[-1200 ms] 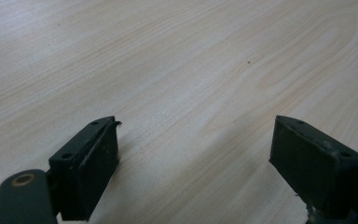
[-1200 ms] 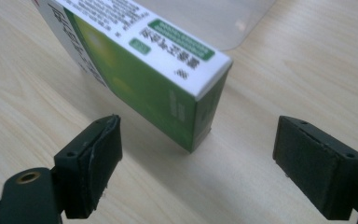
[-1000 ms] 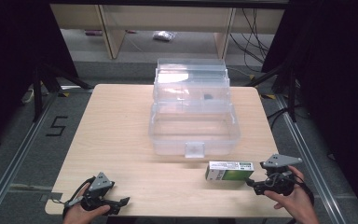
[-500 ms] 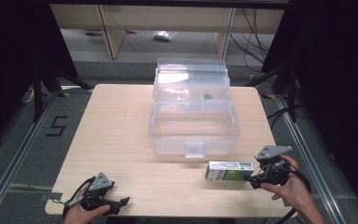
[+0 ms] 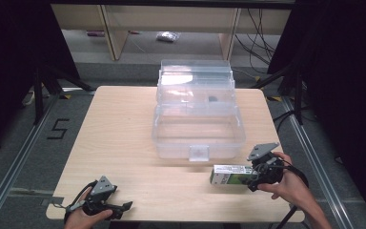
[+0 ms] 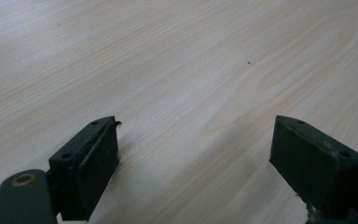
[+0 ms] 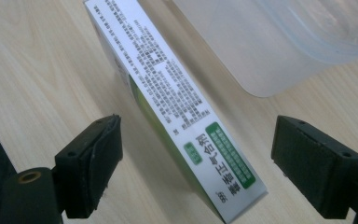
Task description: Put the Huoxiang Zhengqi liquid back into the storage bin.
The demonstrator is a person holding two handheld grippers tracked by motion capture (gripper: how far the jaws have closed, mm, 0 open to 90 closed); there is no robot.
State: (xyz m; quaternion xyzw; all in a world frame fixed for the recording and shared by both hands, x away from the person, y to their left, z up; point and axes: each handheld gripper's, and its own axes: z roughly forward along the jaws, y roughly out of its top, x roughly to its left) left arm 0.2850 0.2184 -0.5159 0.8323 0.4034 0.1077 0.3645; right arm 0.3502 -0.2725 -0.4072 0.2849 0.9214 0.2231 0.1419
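From my feed I see a pale wooden table point(image 5: 124, 129) standing on a grey floor point(image 5: 24, 143). To the left of it, a black "5" point(image 5: 58, 129) is marked on the floor, and metal rails point(image 5: 9, 171) run along both sides. Beyond the far edge stands a light wooden shelf unit point(image 5: 109, 28) with a small bag point(image 5: 167, 36) on the floor under it. Black cables point(image 5: 262, 33) hang at far right, and dark curtains point(image 5: 9, 57) close in both sides.
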